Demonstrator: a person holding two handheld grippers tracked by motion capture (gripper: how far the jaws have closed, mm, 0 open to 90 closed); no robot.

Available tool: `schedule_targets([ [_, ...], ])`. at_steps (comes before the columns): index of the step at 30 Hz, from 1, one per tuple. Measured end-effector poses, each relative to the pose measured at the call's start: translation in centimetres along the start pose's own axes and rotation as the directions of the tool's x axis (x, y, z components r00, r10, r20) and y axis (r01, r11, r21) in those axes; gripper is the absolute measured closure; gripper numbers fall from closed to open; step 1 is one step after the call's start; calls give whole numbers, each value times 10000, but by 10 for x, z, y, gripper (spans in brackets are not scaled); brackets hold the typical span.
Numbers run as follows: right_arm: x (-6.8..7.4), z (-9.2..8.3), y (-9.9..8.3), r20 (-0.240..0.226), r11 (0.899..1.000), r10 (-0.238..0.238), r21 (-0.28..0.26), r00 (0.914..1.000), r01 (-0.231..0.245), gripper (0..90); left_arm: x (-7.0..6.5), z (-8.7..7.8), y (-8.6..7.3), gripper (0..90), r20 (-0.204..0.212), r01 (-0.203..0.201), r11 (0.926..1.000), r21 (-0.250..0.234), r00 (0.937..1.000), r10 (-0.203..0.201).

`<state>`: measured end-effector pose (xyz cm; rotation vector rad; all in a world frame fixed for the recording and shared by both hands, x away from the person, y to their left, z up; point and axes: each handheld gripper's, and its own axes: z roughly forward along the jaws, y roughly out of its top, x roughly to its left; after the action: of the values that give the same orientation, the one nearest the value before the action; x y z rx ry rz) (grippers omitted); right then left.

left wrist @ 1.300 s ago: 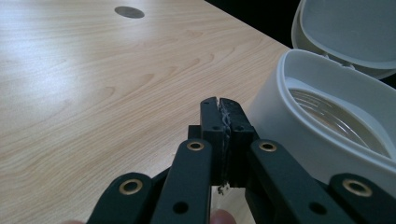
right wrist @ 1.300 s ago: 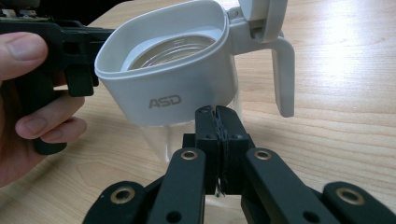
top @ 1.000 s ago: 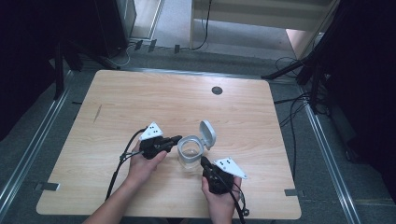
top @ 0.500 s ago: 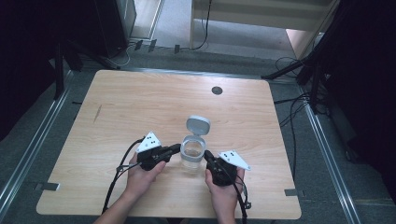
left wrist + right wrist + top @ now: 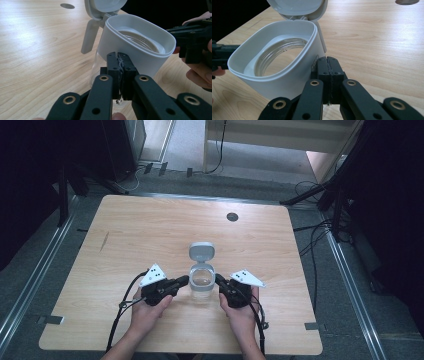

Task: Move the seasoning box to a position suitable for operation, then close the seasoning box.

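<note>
Jaws of the left gripper (image 5: 119,58) are pressed together at frame centre, tips against the jar (image 5: 140,47). The right gripper (image 5: 327,62) is likewise closed beside its white collar

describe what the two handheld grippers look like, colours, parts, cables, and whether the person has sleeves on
Both the left gripper and the right gripper are black, each with two flat jaws on linked bars joined by brass-coloured rivets. Each carries a pale grey three-cornered plate with small dark marks on top. A black cable trails from each toward the table's near edge. The forearms are bare; no sleeves show.
</note>
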<state>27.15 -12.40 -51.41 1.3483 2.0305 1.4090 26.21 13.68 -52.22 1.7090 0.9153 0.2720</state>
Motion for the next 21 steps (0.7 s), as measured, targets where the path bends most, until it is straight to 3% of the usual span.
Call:
schedule_targets([
  [2,-1,1,1,-83,9999,-129,14,9999,129,900,2,-2,0,811,10,150,9998,-107,9999,-150],
  [4,-4,0,3,-188,9999,-98,-84,9998,96,895,6,-8,-1,777,-390,179,9991,-380,9991,-193],
  [6,-12,-2,8,-1,9999,-85,-112,10000,85,895,18,-23,-6,577,-1259,136,9969,-780,9918,-233],
  [7,-12,-2,8,-1,9999,-85,-112,10000,85,895,18,-23,-6,499,-1259,136,9969,-780,9918,-233],
  [8,-17,-4,13,157,9999,-105,-132,9998,107,895,29,-37,-10,435,-1815,252,9956,-903,9825,-413],
  [9,-17,-4,13,157,9999,-105,-132,9998,107,895,29,-37,-10,361,-1815,252,9956,-903,9825,-413],
  [10,-20,-5,15,191,9998,-116,-157,9998,119,894,35,-45,-12,361,-2065,383,9946,-969,9767,-577],
  [13,-29,-8,25,382,9998,-51,-199,9993,59,894,56,-73,-20,123,-2600,505,9953,-824,9630,-704],
  [14,-31,-8,28,360,9997,-107,-227,9993,115,895,69,-95,-28,133,-3003,541,9950,-834,9507,-769],
  [15,-32,-8,31,387,9996,-158,-211,9991,167,894,76,-106,-32,132,-3195,665,9948,-773,9435,-879],
  [16,-32,-8,31,387,9996,-158,-211,9991,167,894,76,-106,-32,133,-3195,665,9948,-773,9435,-879],
  [17,-33,-8,37,425,9991,-320,-264,9986,331,889,88,-127,-40,133,-3563,1042,9915,-774,9260,-1251],
  [18,-33,-8,37,425,9991,-320,-264,9986,331,889,88,-127,-40,135,-3563,1042,9915,-774,9260,-1251],
  [21,-35,-4,49,436,9990,-322,-285,9985,335,884,101,-155,-54,135,-3915,1292,9870,-958,9067,-1567],
])
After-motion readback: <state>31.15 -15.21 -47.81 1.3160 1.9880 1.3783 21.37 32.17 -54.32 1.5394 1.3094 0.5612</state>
